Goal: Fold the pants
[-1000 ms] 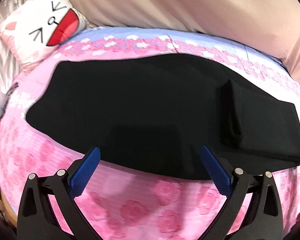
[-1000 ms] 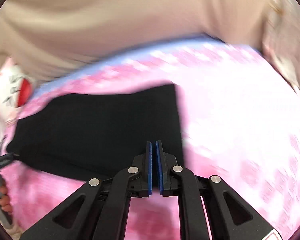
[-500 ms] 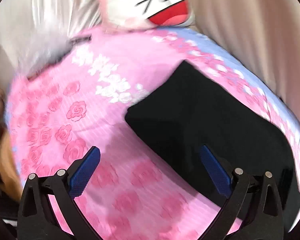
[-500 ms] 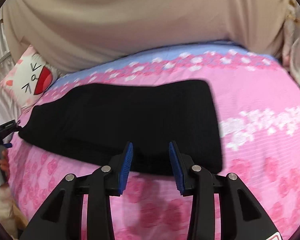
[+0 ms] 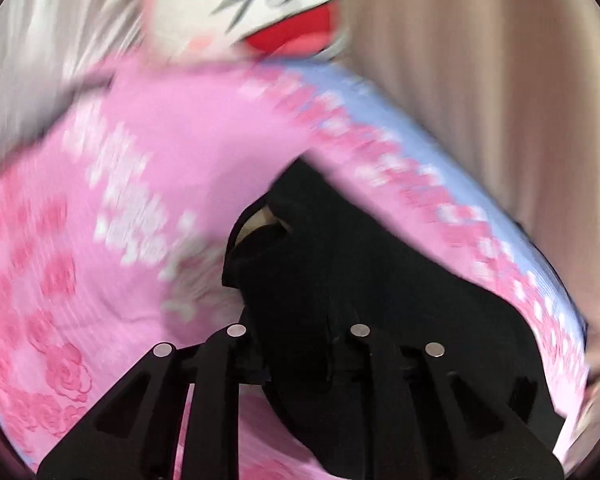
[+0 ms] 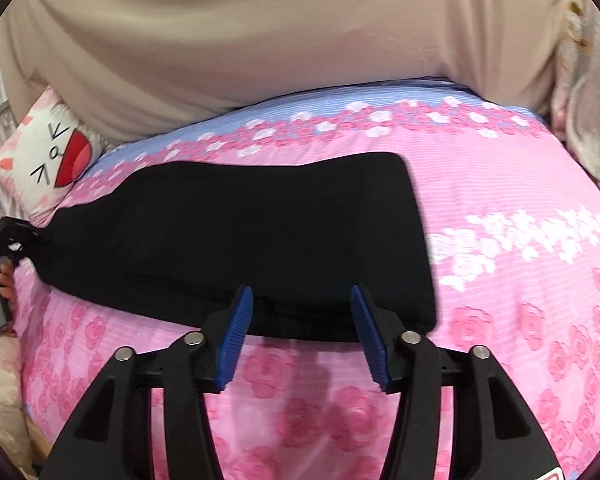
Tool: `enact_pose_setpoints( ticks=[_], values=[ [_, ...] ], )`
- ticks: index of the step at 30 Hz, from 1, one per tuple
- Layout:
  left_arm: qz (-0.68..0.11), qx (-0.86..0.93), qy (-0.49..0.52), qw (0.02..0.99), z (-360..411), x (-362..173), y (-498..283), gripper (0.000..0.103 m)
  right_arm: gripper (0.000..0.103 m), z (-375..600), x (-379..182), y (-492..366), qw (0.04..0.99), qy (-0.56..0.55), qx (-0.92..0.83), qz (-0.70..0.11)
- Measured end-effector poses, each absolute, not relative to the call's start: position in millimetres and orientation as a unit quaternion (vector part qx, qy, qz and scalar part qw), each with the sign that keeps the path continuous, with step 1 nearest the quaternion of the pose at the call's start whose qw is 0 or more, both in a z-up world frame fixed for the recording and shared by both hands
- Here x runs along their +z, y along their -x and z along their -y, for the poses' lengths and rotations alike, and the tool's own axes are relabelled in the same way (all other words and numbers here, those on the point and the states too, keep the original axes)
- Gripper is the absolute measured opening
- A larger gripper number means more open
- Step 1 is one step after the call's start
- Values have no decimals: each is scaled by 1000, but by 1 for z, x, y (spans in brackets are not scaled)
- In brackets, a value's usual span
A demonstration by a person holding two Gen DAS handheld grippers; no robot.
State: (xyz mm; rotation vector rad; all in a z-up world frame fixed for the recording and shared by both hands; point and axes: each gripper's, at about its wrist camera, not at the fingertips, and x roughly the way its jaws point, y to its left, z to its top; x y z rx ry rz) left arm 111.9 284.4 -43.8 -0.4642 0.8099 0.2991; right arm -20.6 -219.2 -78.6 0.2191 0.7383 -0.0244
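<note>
- Two grippers work over a bed [image 6: 512, 184] spread with a pink, rose-printed cover, and the black pants [image 6: 260, 232] lie flat on it, stretched from about 9 o'clock to 3 o'clock in the right wrist view.
- Left gripper [image 5: 296, 336]: its fingers have just clenched on the end of the pants [image 5: 380, 280], and black cloth is bunched between them and lifted in a fold toward 11 o'clock; the blue pads are hidden by the fabric. This view is blurred.
- From the right wrist view, that same left gripper [image 6: 4, 236] shows at the 9 o'clock edge, at the far end of the pants, with a hand [image 6: 0, 280] on its handle.
- Right gripper [image 6: 300, 336]: its fingers have just been opening and now stand released, with their blue pads [image 6: 236, 332] apart; the near hem of the pants shows between their tips, and nothing is pinched.
- One cat-face cushion [image 6: 48, 152] sits at 10 o'clock, just beyond the left end of the pants.
- Beige fabric [image 6: 260, 32] hangs behind the bed from 10 to 2 o'clock.
</note>
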Motion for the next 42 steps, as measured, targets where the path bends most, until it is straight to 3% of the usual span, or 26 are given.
enact_pose_setpoints(
  ticks=[6, 9, 12, 16, 17, 18, 20, 22, 26, 29, 38, 39, 41, 42],
  values=[
    [-321, -5, 82, 943, -135, 51, -95, 15, 53, 255, -73, 35, 930, -136, -36, -339],
    [-324, -97, 37, 941, -50, 60, -82, 15, 53, 275, -68, 45, 934, -149, -49, -322],
    [-359, -158, 4, 920, 24, 34, -82, 17, 54, 293, -66, 56, 934, -161, -64, -312],
    [-461, -190, -74, 864, 123, -65, -80, 29, 55, 315, -71, 64, 927, -177, -87, -319],
    [-427, -162, -105, 883, 130, -68, -68, 33, 55, 321, -72, 66, 926, -180, -90, -320],
    [-390, -135, -133, 901, 134, -65, -54, 37, 55, 324, -73, 67, 925, -182, -93, -321],
    [-348, -128, -165, 914, 137, -52, -29, 94, 55, 331, -74, 66, 924, -181, -93, -323],
    [-322, -162, -147, 921, 128, -35, -8, 98, 55, 333, -73, 62, 924, -183, -85, -324],
    [-278, -132, -149, 940, 96, -11, 7, 98, 56, 321, -63, 41, 927, -189, -28, -322],
    [-286, -88, -144, 943, 69, -4, -3, 98, 69, 297, -56, 14, 923, -197, 44, -328],
    [-324, 38, -99, 940, -41, -11, -33, 98, 73, 234, -88, -66, 887, -198, 106, -403],
    [-327, 40, -97, 939, -47, -11, -34, 98, 70, 233, -92, -68, 886, -209, 112, -399],
    [-332, 44, -94, 937, -57, -14, -36, 98, 23, 227, -96, -71, 880, -226, 130, -397],
    [-335, 44, -91, 937, -61, -15, -38, 98, 18, 223, -91, -72, 880, -231, 143, -391]
  ],
)
